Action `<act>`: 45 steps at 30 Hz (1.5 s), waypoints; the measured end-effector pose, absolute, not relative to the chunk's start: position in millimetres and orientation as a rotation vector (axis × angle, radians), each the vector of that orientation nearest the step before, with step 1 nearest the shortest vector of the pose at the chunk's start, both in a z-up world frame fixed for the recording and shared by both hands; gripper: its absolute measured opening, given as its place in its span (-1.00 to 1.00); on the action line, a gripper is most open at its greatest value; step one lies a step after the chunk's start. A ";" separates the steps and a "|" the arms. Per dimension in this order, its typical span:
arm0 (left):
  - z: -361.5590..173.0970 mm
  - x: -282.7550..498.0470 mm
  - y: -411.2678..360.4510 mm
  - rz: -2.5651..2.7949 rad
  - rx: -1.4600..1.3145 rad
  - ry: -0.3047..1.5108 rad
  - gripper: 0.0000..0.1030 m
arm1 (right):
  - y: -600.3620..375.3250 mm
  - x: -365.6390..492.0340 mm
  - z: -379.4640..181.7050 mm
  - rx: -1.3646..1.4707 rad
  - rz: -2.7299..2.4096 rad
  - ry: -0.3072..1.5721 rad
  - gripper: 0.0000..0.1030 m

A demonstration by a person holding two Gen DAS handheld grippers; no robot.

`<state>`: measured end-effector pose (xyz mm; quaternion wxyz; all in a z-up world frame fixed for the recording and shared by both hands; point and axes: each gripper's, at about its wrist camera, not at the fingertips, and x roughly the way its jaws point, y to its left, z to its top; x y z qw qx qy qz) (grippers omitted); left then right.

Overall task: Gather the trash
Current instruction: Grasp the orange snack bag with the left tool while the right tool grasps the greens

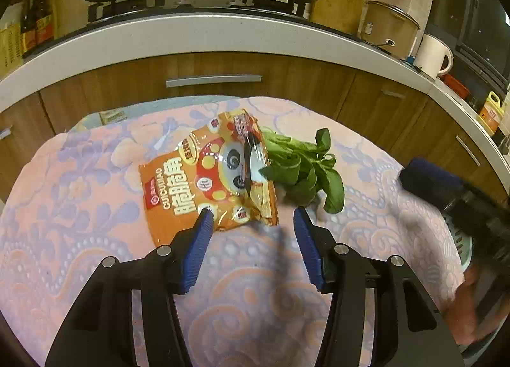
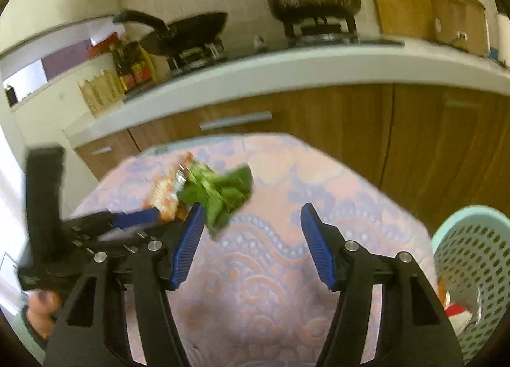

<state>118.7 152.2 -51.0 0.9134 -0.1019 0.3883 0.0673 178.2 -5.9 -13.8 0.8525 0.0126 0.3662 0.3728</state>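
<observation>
Patterned cloth point(image 1: 255, 287) bears an orange snack bag point(image 1: 207, 176) with greens point(image 1: 306, 169) touching its right edge. Left gripper point(image 1: 251, 217) hovers at the bag's near edge, jaws wide. Right gripper point(image 2: 251, 214) gapes, empty, a basket point(image 2: 471, 265) to its right.

The right gripper point(image 2: 251, 212) hangs with jaws wide apart above the patterned surface point(image 2: 318, 182). Leafy greens point(image 2: 220, 191) touch a snack bag point(image 2: 165, 195); a perforated basket point(image 2: 471, 255) stands right.
</observation>
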 end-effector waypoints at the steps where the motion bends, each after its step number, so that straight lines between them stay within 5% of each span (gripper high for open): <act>1: -51.0 120.3 151.5 0.149 -0.198 0.804 -0.04 | -6.5 176.9 -11.3 0.030 0.794 0.756 0.14; 10: -52.7 133.6 152.8 0.215 -0.180 0.813 -0.40 | 3.7 167.5 -13.1 -0.052 0.769 0.731 0.14; 12: -50.8 130.4 151.7 0.209 -0.181 0.797 -0.77 | 5.2 167.5 -13.5 -0.062 0.763 0.733 0.14; 22: -30.0 83.4 168.5 0.278 -0.287 0.676 -0.79 | 34.3 171.1 -8.6 -0.127 0.772 0.835 0.15; 31: -33.5 63.9 181.7 0.275 -0.370 0.593 -0.79 | 76.5 182.3 -20.3 -0.193 0.759 0.794 0.28; 34: -34.2 61.9 185.1 0.273 -0.390 0.583 -0.79 | 83.4 185.1 -18.2 -0.200 0.750 0.774 0.50; 41: -33.8 63.2 182.9 0.272 -0.379 0.582 -0.79 | 104.9 195.3 -32.5 -0.282 0.719 0.848 0.50; 43: -33.5 62.6 183.0 0.271 -0.384 0.580 -0.79 | 104.8 190.4 -30.9 -0.291 0.727 0.823 0.28; 44: -33.2 62.1 182.7 0.271 -0.387 0.578 -0.79 | 104.6 189.4 -31.4 -0.291 0.736 0.824 -0.14; 45: -33.0 62.3 182.5 0.272 -0.385 0.576 -0.79 | 104.9 188.9 -32.7 -0.292 0.740 0.832 -0.20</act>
